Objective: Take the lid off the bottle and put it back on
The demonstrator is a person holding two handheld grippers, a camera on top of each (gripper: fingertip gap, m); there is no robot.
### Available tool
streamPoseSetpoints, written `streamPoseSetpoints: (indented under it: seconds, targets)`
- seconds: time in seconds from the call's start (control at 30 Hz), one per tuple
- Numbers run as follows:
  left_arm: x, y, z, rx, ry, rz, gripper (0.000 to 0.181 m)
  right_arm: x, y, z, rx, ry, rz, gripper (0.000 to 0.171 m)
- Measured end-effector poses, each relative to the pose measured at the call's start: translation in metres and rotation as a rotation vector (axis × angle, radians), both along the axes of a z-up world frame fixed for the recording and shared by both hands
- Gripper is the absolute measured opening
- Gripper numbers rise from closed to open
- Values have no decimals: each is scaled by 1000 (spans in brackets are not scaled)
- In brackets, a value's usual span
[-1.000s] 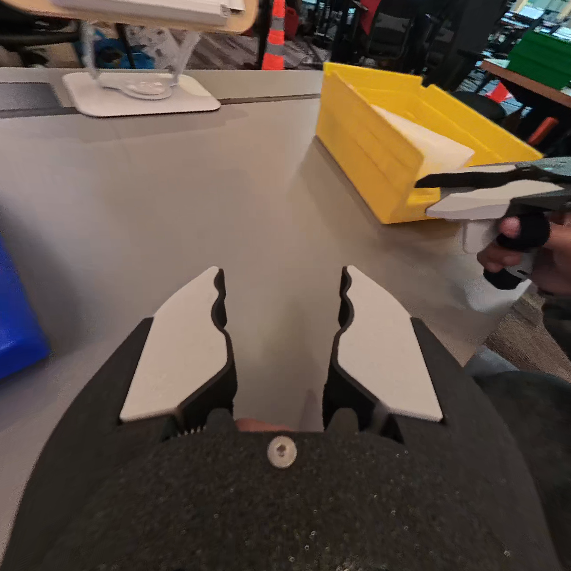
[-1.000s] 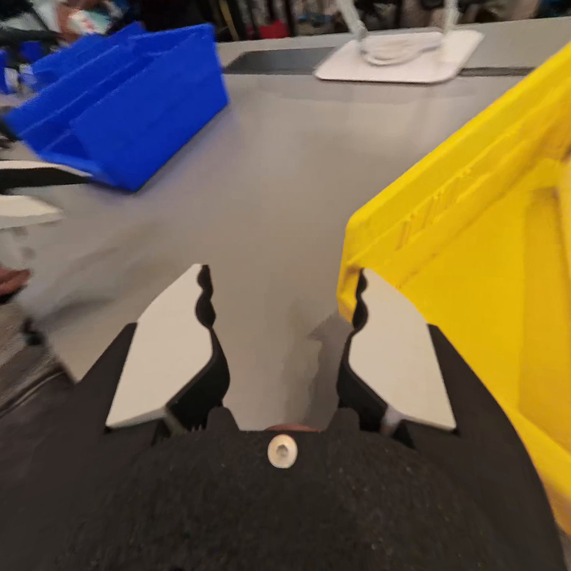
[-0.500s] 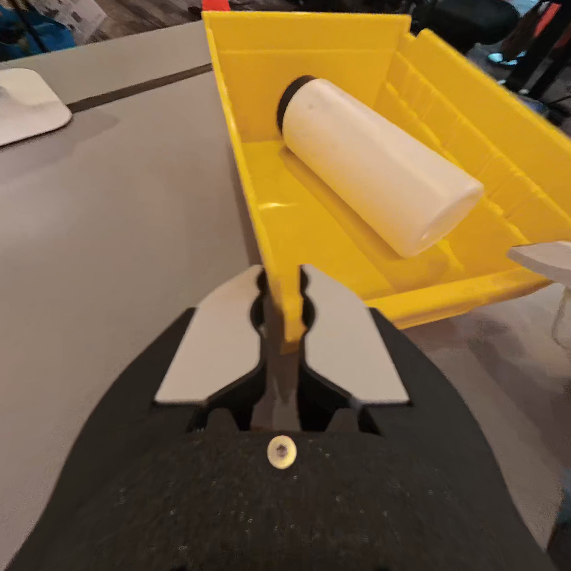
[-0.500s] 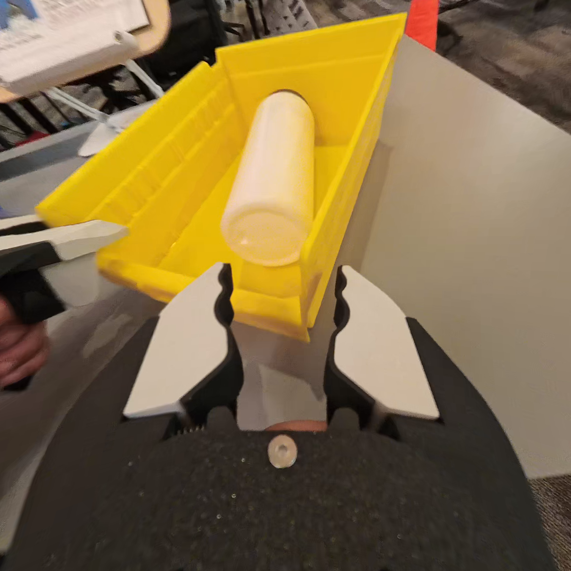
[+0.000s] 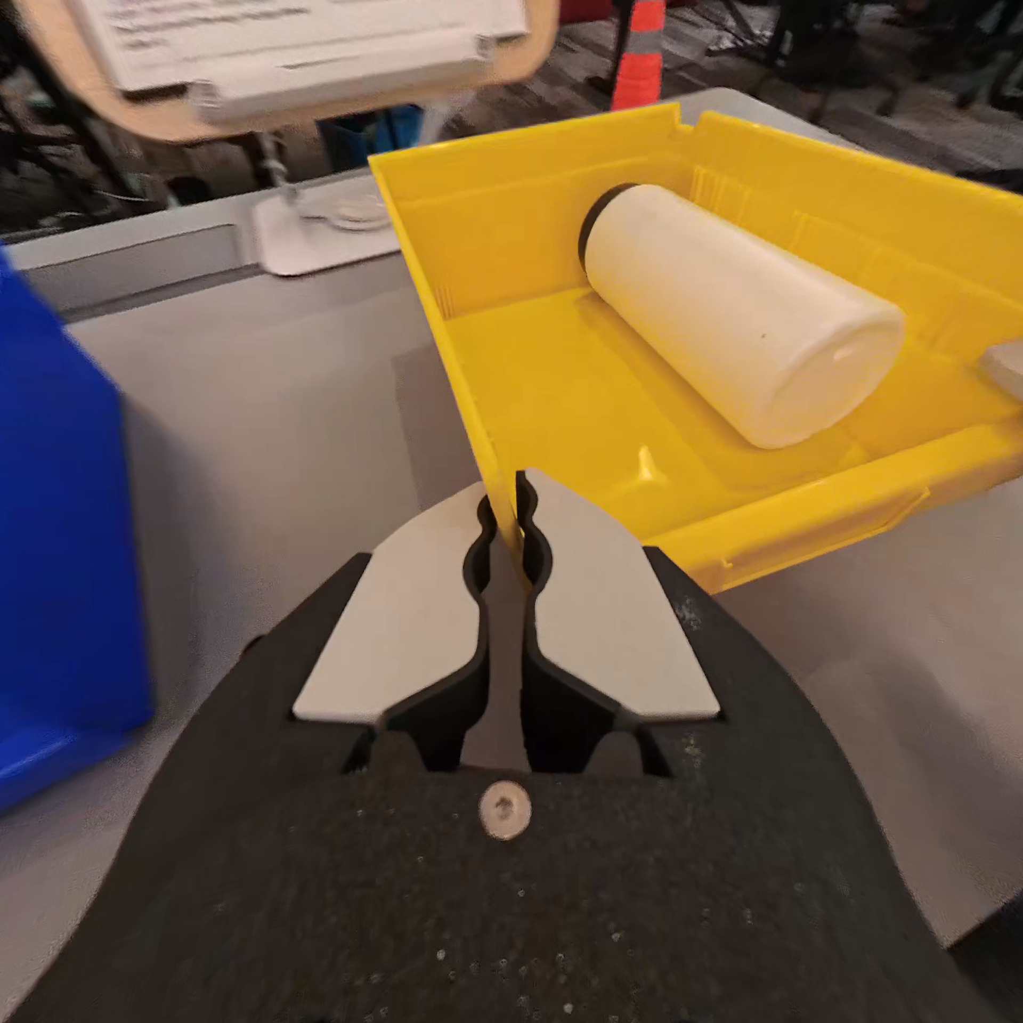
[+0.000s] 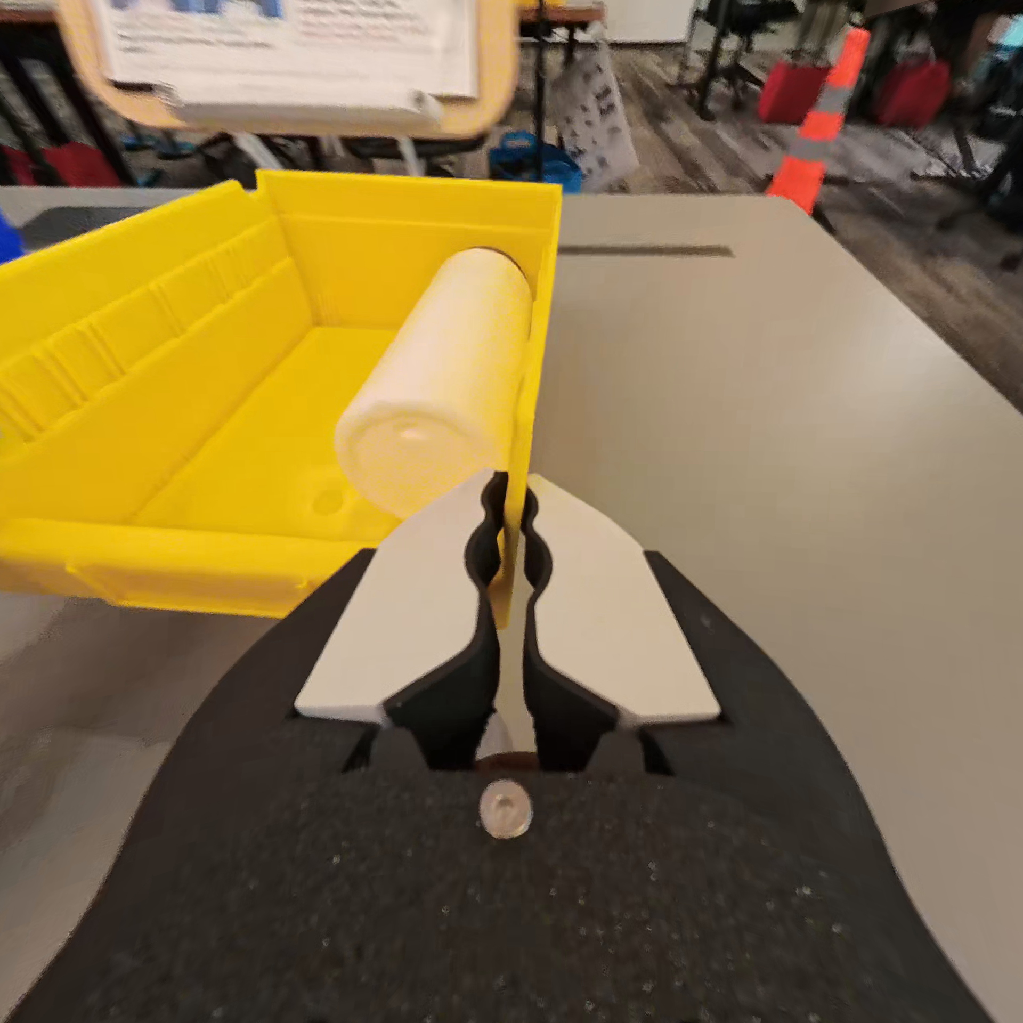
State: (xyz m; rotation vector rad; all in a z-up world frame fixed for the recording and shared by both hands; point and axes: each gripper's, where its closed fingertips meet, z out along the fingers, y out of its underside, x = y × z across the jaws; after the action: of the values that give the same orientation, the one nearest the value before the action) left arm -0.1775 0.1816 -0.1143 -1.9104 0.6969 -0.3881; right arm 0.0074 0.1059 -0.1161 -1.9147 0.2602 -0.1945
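A cream-white bottle [image 5: 736,315] with a black lid [image 5: 591,218] lies on its side in a yellow bin [image 5: 531,221], lid toward the bin's far wall. My left gripper [image 5: 504,487] is shut on the bin's left side wall near the front corner. In the right wrist view the bottle [image 6: 443,382] lies against the right wall of the bin [image 6: 166,360], its base toward me. My right gripper [image 6: 512,481] is shut on the bin's right side wall. A tip of the right gripper shows at the left wrist view's right edge [image 5: 1005,365].
A blue bin [image 5: 55,526] stands on the grey table [image 5: 249,415] to the left. A white stand base [image 5: 321,232] holds a board with paper [image 5: 288,50] behind the yellow bin. An orange cone [image 6: 814,127] stands on the floor beyond the table.
Both grippers moved from open over the table to the yellow bin. The left shut on its left wall half a second ago; the right has now shut on its right wall.
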Motion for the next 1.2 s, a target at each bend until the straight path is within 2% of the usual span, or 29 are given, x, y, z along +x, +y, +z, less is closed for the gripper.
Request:
streamPoseSetpoints:
  seconds: [0.17, 0.4, 0.53, 0.57, 0.6, 0.63, 0.73, 0.8, 0.9, 0.97, 1.0, 1.1, 1.17, 1.2]
  targets:
    - [-78, 17, -3, 67, -10, 126, 6, -71, 46, 12, 65, -100, 132, 2]
    - [-124, 31, -27, 48, 63, 217, 6, -119, 75, -25, -10, -89, 251, 3]
    - [-129, 29, -44, -51, 44, 240, 6, -127, 68, -45, -81, -42, 328, 6]
    - [-128, 27, -42, -66, 12, 225, 14, -130, 66, -48, -80, -23, 360, 7]
    - [-128, 23, -33, -62, -38, 211, 32, -134, 60, -47, -78, -22, 417, 9]
    - [-132, 19, -20, -35, -88, 204, 41, -137, 51, -44, -91, -32, 480, 10]
    - [-180, 6, 16, 83, -189, 284, 48, -122, 19, -21, 4, -120, 540, 26]
    - [-233, 9, 18, 95, -194, 388, 50, -126, 1, -11, 80, -107, 618, 33]
    - [-303, 36, -2, -6, -117, 500, 62, -150, -13, -14, 74, -16, 746, 36]
    - [-332, 61, -10, -43, -45, 536, 78, -180, -19, -20, 41, 65, 849, 42]
    - [-342, 74, -12, -38, -21, 550, 78, -194, -23, -24, 17, 86, 893, 47]
    - [-342, 112, -27, -90, 18, 492, 77, -238, -36, -30, -14, 124, 978, 48]
    - [-334, 130, -47, -171, 55, 435, 68, -267, -42, -35, -43, 97, 1038, 48]
    - [-334, 138, -50, -183, 47, 443, 71, -281, -46, -38, -69, 73, 1076, 45]
